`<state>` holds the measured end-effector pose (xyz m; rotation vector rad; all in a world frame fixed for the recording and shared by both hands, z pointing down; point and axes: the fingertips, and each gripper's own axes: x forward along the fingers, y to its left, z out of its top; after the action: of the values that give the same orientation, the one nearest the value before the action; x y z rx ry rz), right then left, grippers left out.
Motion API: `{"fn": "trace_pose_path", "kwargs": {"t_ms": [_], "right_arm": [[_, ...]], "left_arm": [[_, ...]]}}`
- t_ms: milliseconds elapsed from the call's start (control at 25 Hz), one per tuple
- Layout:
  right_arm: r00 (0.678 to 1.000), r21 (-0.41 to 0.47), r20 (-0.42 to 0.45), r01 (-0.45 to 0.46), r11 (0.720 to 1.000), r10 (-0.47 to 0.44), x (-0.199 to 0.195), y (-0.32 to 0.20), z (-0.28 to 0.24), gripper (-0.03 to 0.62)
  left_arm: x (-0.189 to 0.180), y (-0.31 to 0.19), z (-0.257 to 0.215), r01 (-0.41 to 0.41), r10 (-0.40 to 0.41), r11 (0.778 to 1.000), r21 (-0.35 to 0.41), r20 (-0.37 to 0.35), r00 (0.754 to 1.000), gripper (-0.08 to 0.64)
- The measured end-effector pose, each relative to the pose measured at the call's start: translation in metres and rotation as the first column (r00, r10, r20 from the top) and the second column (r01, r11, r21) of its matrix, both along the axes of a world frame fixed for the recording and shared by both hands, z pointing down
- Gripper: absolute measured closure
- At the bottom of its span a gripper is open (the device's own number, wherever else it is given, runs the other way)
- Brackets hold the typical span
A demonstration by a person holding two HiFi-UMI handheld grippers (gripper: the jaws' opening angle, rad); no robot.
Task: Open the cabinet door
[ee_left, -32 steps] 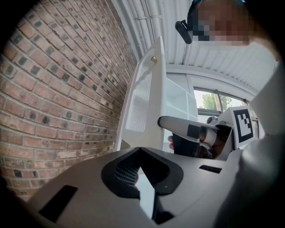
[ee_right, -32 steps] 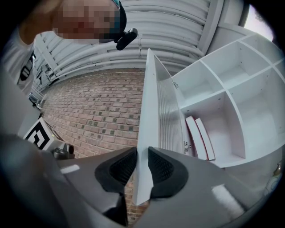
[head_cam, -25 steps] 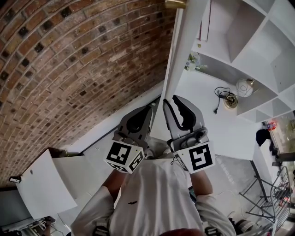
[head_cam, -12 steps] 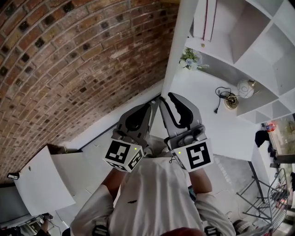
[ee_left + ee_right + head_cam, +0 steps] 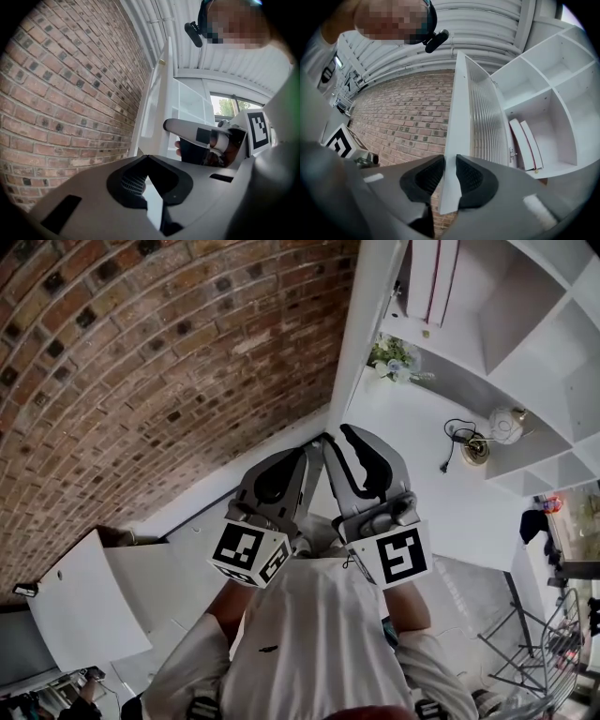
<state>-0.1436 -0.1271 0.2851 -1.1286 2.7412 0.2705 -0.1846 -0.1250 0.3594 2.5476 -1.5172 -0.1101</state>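
The white cabinet door (image 5: 459, 126) stands ajar, seen edge-on, with a ribbed glass panel on its inner face. My right gripper (image 5: 449, 180) is shut on the door's free edge, one ribbed pad on each face. In the head view the door (image 5: 367, 324) runs up as a narrow white strip from the right gripper (image 5: 330, 440). My left gripper (image 5: 312, 450) is right beside it on the brick-wall side, with its jaw tips together and nothing held. In the left gripper view the left gripper (image 5: 147, 157) points level past the door (image 5: 157, 108).
A brick wall (image 5: 169, 362) stands close on the left of the door. Open white shelves (image 5: 511, 324) on the right hold upright books (image 5: 431, 277), a small plant (image 5: 394, 357) and a round lamp with a cord (image 5: 502, 426). A white box (image 5: 84, 606) sits low at the left.
The right gripper has shifted slightly left with the door edge. More of the shelf with the books now shows at the top. The left gripper stays beside it.
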Motion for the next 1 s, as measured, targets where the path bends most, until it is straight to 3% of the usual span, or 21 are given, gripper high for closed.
{"fn": "trace_pose_path", "kwargs": {"t_ms": [1000], "right_arm": [[0.998, -0.030, 0.056, -0.006, 1.000, 0.008, 0.011, 0.005, 0.000, 0.499]], "left_arm": [[0.006, 0.006, 0.002, -0.033, 0.033, 0.999, -0.003, -0.005, 0.999, 0.552]]}}
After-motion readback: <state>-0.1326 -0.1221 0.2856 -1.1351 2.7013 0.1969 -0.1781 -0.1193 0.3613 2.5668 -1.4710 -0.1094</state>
